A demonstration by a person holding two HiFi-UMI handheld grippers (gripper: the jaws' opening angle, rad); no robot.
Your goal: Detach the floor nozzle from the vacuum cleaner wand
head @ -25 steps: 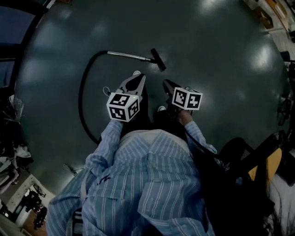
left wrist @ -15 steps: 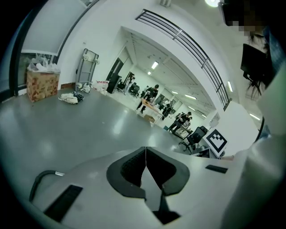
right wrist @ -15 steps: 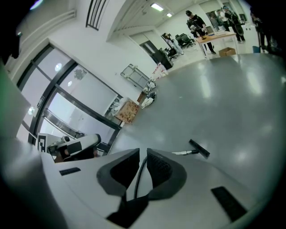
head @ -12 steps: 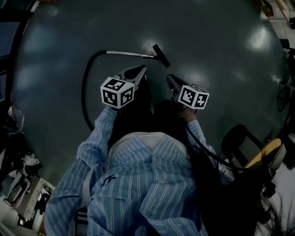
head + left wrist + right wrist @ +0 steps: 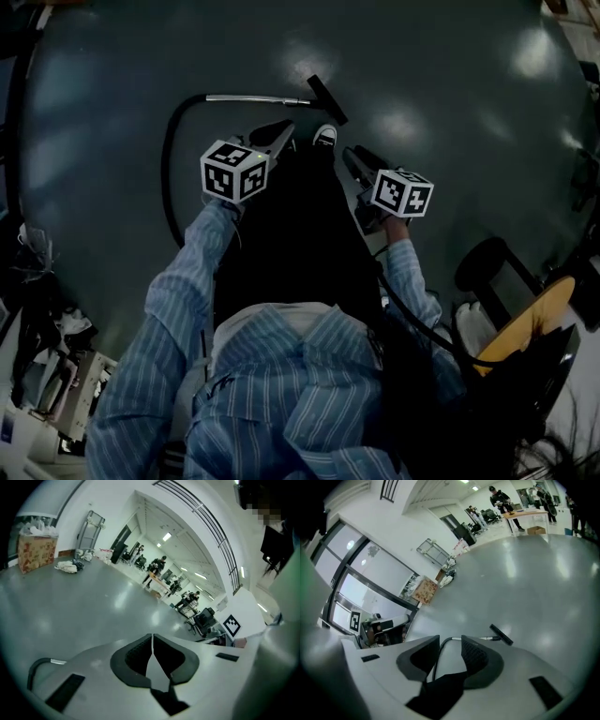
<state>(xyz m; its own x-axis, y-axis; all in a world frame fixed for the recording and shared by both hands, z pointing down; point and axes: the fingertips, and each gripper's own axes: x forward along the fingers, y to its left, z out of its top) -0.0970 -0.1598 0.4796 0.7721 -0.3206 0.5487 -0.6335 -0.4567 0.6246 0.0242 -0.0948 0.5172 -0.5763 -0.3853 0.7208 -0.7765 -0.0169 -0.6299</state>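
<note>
A cardboard box (image 5: pixel 36 552) sits on the grey floor (image 5: pixel 84 606) near what looks like a folded trolley (image 5: pixel 90 527).

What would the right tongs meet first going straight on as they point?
Probably the black hose on the floor, seen beyond the gap of the right tongs, whose jaws have just been opening, empty; depth is unclear.

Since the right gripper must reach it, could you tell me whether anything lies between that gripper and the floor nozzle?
Nothing visible does. The right gripper, whose jaws have just been opening with nothing between them, looks over bare floor to the floor nozzle. The person's shoe sits close beside that line, not across it.
</note>
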